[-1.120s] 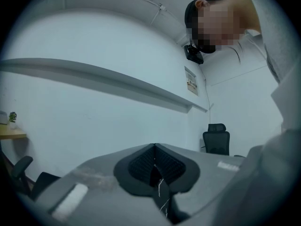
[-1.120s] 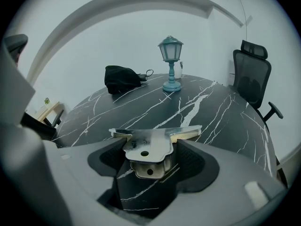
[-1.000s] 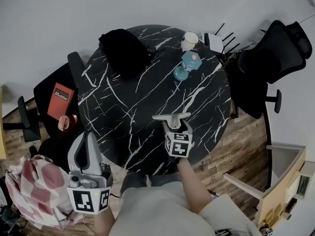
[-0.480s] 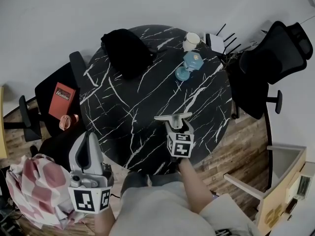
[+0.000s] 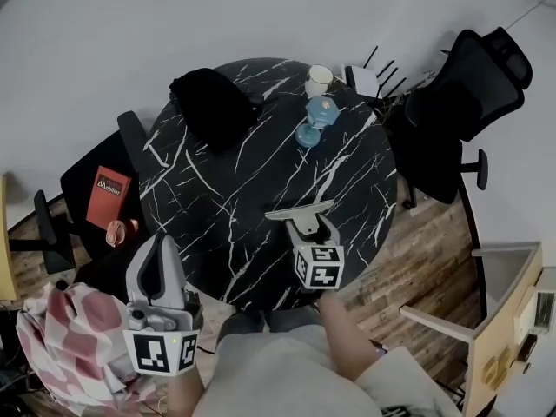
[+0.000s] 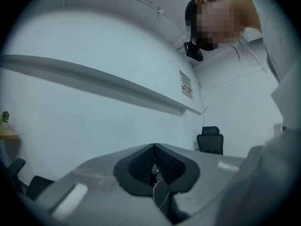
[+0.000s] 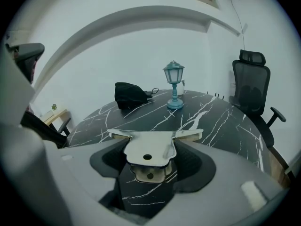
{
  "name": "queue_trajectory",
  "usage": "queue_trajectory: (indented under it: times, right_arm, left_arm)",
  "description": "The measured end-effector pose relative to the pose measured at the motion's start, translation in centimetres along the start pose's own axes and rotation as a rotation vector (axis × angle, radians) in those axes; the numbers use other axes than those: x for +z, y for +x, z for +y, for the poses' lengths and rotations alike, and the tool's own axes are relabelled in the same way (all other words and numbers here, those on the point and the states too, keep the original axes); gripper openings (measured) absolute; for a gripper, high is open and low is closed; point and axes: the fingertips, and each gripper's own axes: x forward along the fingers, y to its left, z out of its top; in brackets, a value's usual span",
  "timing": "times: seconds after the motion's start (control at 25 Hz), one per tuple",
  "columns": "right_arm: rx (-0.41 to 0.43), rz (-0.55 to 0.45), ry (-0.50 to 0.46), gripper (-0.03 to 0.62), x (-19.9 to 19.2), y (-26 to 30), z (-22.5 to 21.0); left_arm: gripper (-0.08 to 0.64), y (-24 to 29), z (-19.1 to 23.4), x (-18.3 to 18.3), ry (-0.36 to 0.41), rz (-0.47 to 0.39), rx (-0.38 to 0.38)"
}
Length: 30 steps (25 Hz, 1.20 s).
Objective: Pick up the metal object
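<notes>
A flat, T-shaped metal object (image 5: 300,208) sits between the pads of my right gripper (image 5: 305,224), over the near part of the round black marble table (image 5: 226,189). In the right gripper view the metal object (image 7: 148,147) fills the gap of the right gripper (image 7: 148,163); both pads touch its sides and its wide bar sticks out past them. My left gripper (image 5: 157,263) hangs off the table's near left edge. Seen in its own view, the left gripper (image 6: 154,163) points up at a wall with its jaws closed together and nothing in them.
A teal lantern lamp (image 5: 313,120) and a mug (image 5: 319,80) stand at the table's far side, a black bag (image 5: 213,107) at the far left. A black office chair (image 5: 460,102) stands to the right. On a chair to the left lies a red book (image 5: 106,196).
The head view has shifted, so the table sits a little higher in the picture. The right gripper keeps the metal object over the near table. The left gripper has barely moved.
</notes>
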Motion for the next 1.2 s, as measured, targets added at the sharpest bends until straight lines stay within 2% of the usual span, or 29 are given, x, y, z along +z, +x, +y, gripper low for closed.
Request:
queue_trajectory:
  times: [0.48, 0.84, 1.2]
  right_arm:
    - [0.017, -0.185, 0.014, 0.295, 4.3, -5.9, 1.5]
    - [-0.012, -0.315, -0.06, 0.295, 7.6, -10.9, 2.9]
    - [-0.018, -0.442, -0.04, 0.295, 10.0, -16.2, 3.9]
  left_arm:
    - [0.0, -0.2, -2.5, 2.0, -0.001, -0.058, -0.104]
    - [0.0, -0.8, -4.0, 3.4, -0.002, -0.093, -0.167]
    - [0.0, -2.0, -5.8, 4.6, -0.002, -0.128, -0.23]
